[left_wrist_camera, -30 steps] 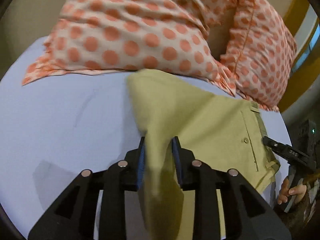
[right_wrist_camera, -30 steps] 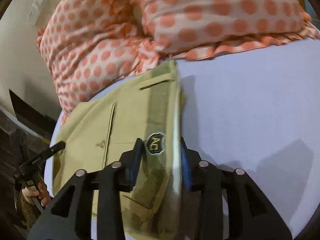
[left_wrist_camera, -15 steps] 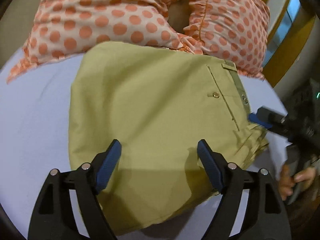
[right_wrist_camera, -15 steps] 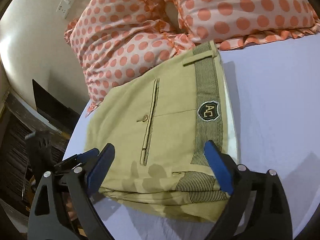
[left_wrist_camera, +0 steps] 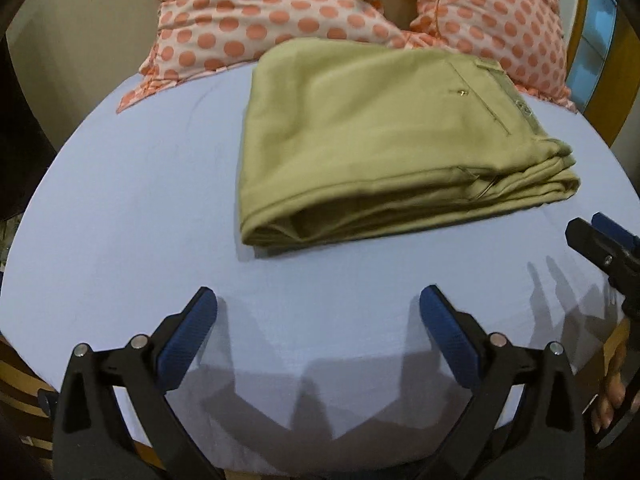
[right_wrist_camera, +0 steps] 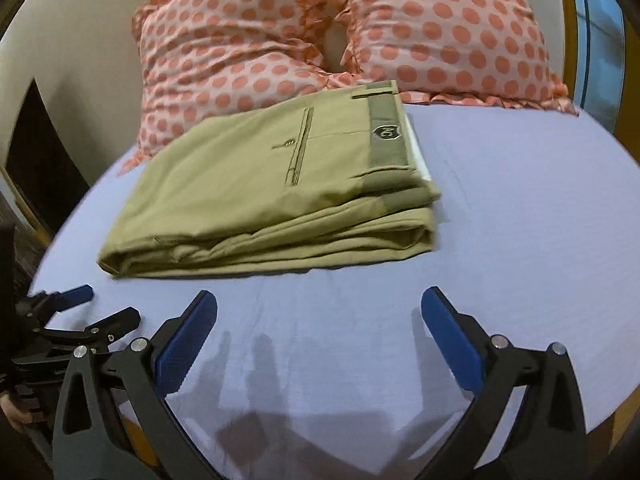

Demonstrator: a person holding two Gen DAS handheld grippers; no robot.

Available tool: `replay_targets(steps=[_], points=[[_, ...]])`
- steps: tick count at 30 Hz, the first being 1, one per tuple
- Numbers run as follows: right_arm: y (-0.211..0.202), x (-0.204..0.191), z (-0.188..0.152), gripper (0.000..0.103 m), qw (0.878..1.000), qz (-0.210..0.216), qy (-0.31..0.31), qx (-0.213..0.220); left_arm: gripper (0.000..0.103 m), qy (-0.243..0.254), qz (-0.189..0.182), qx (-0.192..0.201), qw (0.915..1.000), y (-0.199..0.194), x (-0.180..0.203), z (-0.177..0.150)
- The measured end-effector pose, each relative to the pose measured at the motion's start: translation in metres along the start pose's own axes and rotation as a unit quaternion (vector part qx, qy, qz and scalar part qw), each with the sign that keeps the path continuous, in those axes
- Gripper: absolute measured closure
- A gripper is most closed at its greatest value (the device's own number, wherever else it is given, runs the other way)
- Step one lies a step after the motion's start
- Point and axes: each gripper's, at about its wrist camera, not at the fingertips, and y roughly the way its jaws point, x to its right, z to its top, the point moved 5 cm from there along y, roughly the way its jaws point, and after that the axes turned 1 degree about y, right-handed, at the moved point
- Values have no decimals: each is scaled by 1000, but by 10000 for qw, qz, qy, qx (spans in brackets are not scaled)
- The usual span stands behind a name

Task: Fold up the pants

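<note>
The khaki pants (left_wrist_camera: 380, 140) lie folded in a flat stack on the lilac bed sheet (left_wrist_camera: 140, 220), waistband and back pocket on top. They also show in the right wrist view (right_wrist_camera: 260, 184), with a dark badge on the waistband. My left gripper (left_wrist_camera: 318, 308) is open and empty, above the sheet, short of the stack's near edge. My right gripper (right_wrist_camera: 319, 308) is open and empty, also short of the stack. The right gripper shows at the right edge of the left wrist view (left_wrist_camera: 604, 244); the left gripper shows at the lower left of the right wrist view (right_wrist_camera: 80, 316).
Two pink pillows with orange dots (left_wrist_camera: 280, 12) (right_wrist_camera: 440, 28) lean against the wall right behind the pants. The bed's wooden edge (right_wrist_camera: 624, 408) runs along the near side. A dark opening (right_wrist_camera: 36, 152) is in the wall at left.
Both grippers let go of the pants and opened wide, then pulled back toward the near edge of the bed. The pants now lie folded and untouched.
</note>
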Motion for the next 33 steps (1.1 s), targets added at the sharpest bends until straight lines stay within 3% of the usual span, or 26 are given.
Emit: replay_targets(steps=[3,6,13,33], points=[[9,-10,-6,1,9995,-220,-171,-144,2,1,-30,40,10000,0,-2,1],[15,-18,-12,1,9959,-714,-514,-191,2,33,-69,133,9999,0,-2,0],[14,-16,-16,1,9964,-721,-443,66,2,47,-62,333,9994,-2,-1,-3],[14,-16,-15,1,9963,-733,-444,57,2,52,-64,390,9992,-2,-1,-3]])
